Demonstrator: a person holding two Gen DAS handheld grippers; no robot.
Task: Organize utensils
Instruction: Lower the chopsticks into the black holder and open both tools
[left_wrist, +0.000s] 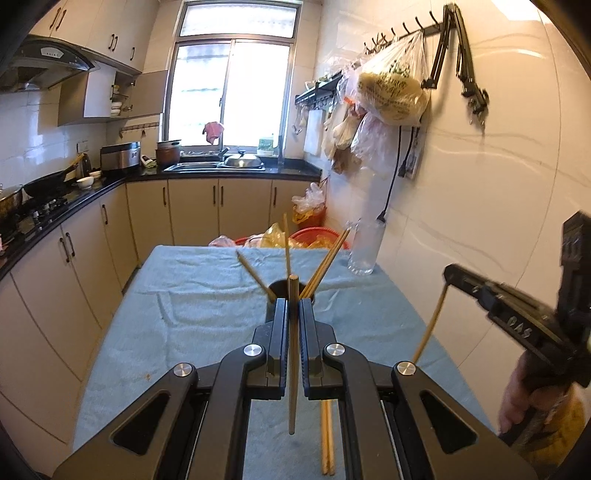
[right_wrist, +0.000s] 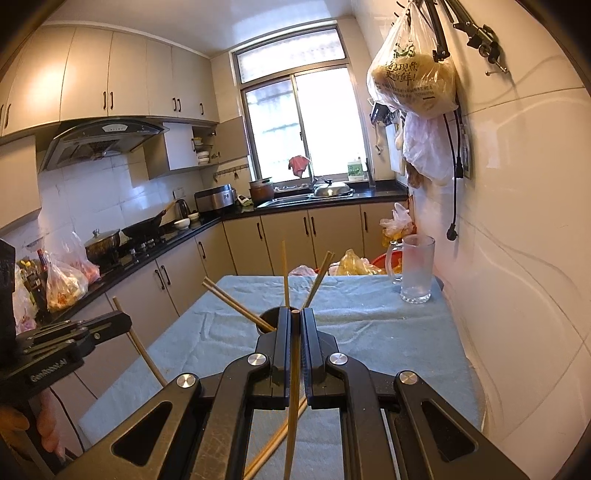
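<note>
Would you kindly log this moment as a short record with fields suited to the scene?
surface: table under a blue towel
holder: dark cup holding several chopsticks, splayed outward
left gripper: shut on one chopstick
right gripper: shut on one chopstick
loose: chopstick pair lying on the towel
far right corner: empty glass mug, upright

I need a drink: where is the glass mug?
The glass mug stands at the table's far right corner, by the tiled wall, right of the dark chopstick holder.
</note>
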